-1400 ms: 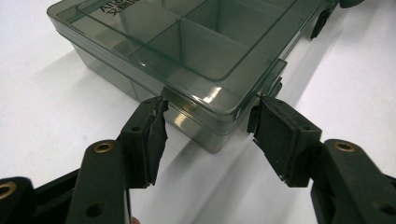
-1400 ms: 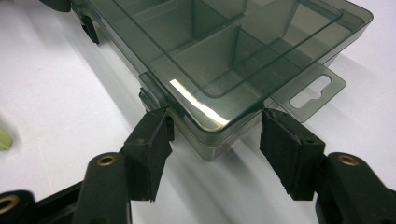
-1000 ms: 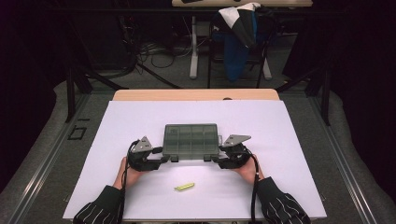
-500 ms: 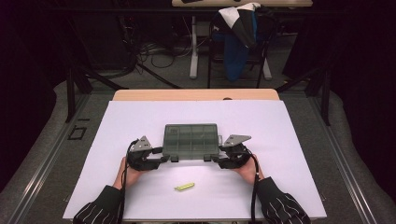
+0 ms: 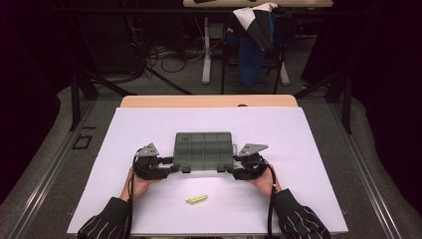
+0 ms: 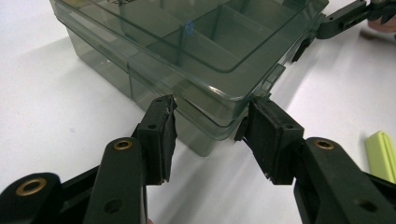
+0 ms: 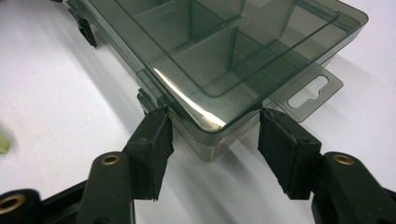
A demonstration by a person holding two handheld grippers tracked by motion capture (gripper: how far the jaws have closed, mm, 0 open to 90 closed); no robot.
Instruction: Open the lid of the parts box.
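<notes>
The room behind the table is dark, with a chair (image 5: 254, 45) that carries a blue and white jacket, and many cables on the floor. The table (image 5: 149, 124) in front of me has a white top. On it, near the middle and a little toward my side, lies a grey see-through box (image 5: 203, 148) with its lid down and small compartments inside. In the high view I have the left gripper (image 5: 171, 167) at the near left corner of the box and the right gripper (image 5: 234, 168) at the near right corner. In the left gripper view, the corner of the box (image 6: 196, 60) stands between the two black jaws. Both pads seem to touch the corner, one on each wall of it, so I read this as a grip on the box. In the right gripper view, the other near corner of the box (image 7: 224, 51) is between the jaws; the left pad touches the wall below the lid, and the right pad stands very close to the other wall, under a flat hanging tab (image 7: 308, 91). I cannot tell if that pad really presses. A small yellow-green piece (image 5: 196, 199) lies on the white top near me, apart from the box and between my two hands.
</notes>
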